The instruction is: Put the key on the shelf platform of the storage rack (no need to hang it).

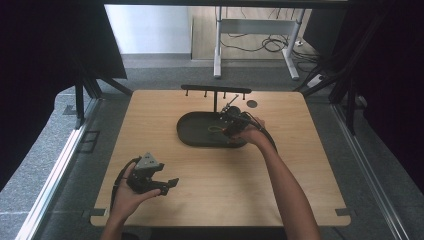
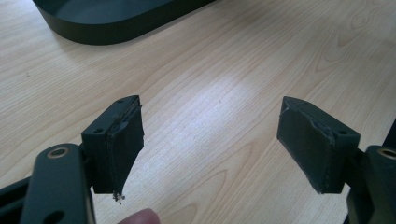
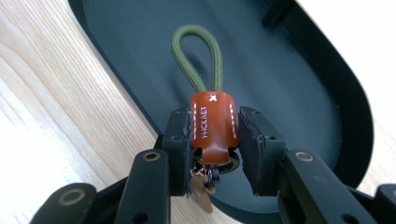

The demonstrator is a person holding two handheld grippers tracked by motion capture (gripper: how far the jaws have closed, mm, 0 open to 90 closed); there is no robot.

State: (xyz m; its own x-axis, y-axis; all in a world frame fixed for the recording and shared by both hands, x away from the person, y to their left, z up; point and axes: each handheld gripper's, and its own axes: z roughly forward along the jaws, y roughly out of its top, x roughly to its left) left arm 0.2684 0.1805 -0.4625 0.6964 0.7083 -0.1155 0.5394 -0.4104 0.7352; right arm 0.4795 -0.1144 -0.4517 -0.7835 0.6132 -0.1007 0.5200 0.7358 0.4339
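- The left gripper (image 1: pixel 169 184) sits near the front left corner of the wooden table (image 1: pixel 300 165), held low over the top in the person's left hand (image 1: pixel 127 195).
- Its jaws stand wide apart with nothing between them; in the left gripper view the gripper (image 2: pixel 210 140) frames bare table (image 2: pixel 210 84), and a fingertip (image 2: pixel 140 217) shows at the bottom edge.
- A grey three-cornered plate (image 1: pixel 148 161) rides on top of this gripper, and its cable (image 1: pixel 117 182) loops back along the wrist.
- Farther in, the right forearm (image 1: pixel 287 185) reaches from the front edge toward the middle of the table.
- The right gripper (image 1: pixel 225 127) is over the right part of the black oval tray (image 1: pixel 192 132), which lies just behind the table's middle.
- In the right gripper view, the gripper (image 3: pixel 215 140) is closed on a key fob (image 3: pixel 212 128): the pads (image 3: pixel 180 140) press both sides of its orange leather sleeve, which has white stitching.
- The fob's green cord loop (image 3: pixel 196 51) sticks out beyond the jaws over the tray floor (image 3: pixel 280 84); whether it touches the floor I cannot tell.
- Metal rings (image 3: pixel 208 175) hang below the sleeve, between the jaws.
- Behind the tray, near the back edge, a black rack (image 1: pixel 216 90) with small hooks stands on a post.
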